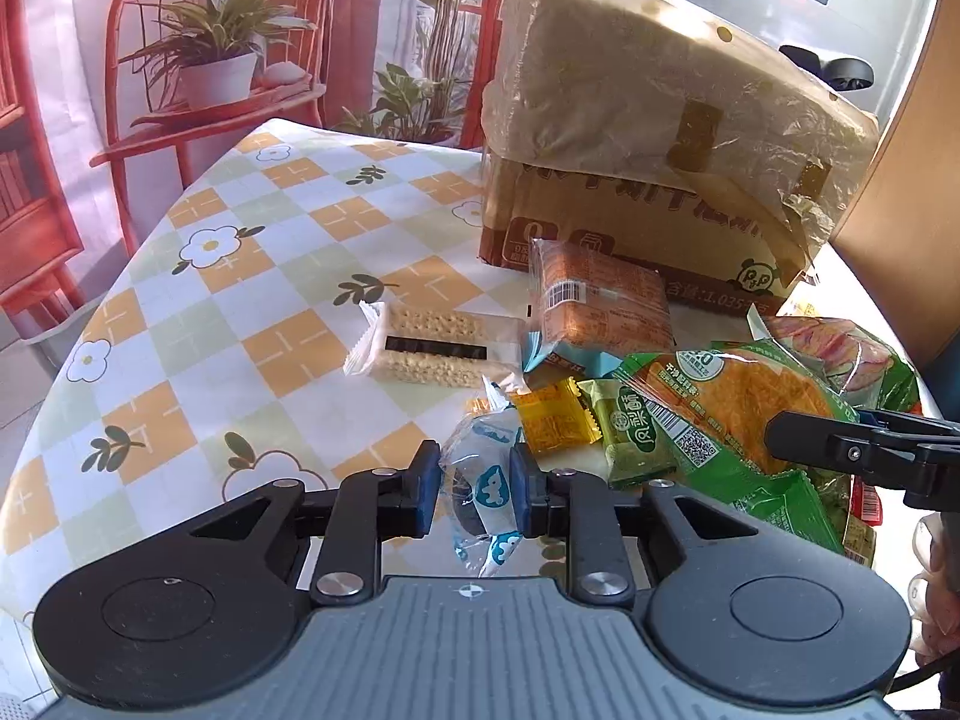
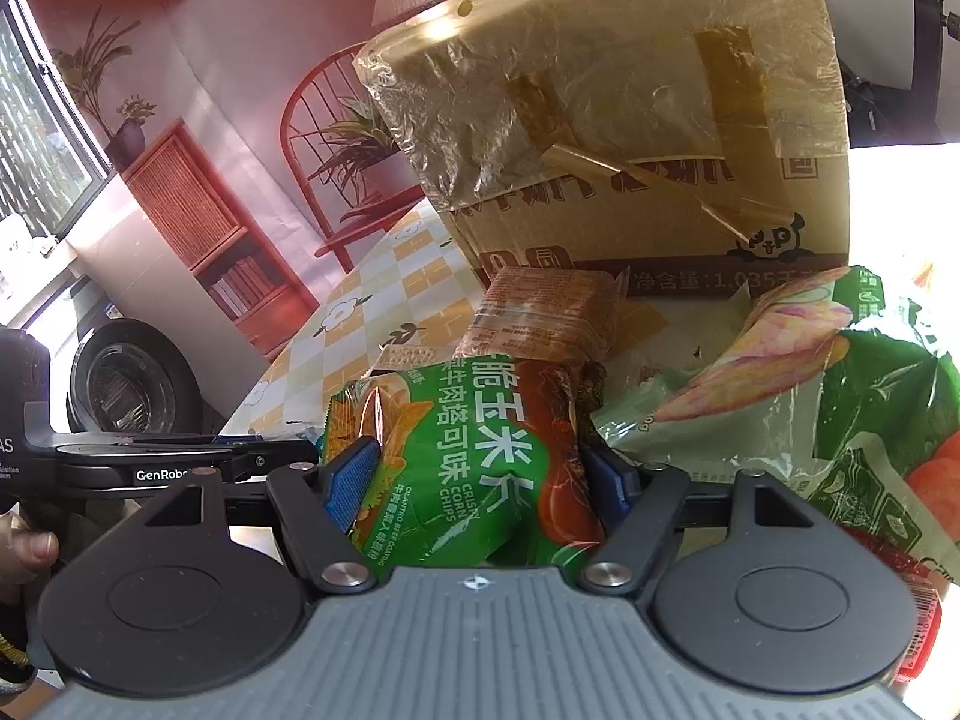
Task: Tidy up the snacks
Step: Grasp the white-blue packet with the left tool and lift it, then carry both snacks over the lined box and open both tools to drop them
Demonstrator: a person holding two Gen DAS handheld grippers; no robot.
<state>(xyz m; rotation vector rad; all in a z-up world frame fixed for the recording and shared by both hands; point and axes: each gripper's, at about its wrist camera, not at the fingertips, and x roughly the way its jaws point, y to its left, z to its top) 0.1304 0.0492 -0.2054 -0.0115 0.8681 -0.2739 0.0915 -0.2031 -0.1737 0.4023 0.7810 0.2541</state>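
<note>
left tongs [image 1: 474,483] pinch blue-white snack packet [image 1: 483,480] | right tongs [image 2: 474,480] pinch corn-chip bag [image 2: 462,468]

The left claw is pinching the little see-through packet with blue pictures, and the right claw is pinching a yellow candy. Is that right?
Not quite. The left gripper does pinch the little clear packet, but the right gripper is pinching a green bag of corn chips, not a yellow candy. The right wrist view shows it.

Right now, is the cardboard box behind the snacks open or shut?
Shut. In the left wrist view the cardboard box has its top covered with clear plastic wrap and brown tape strips.
</note>
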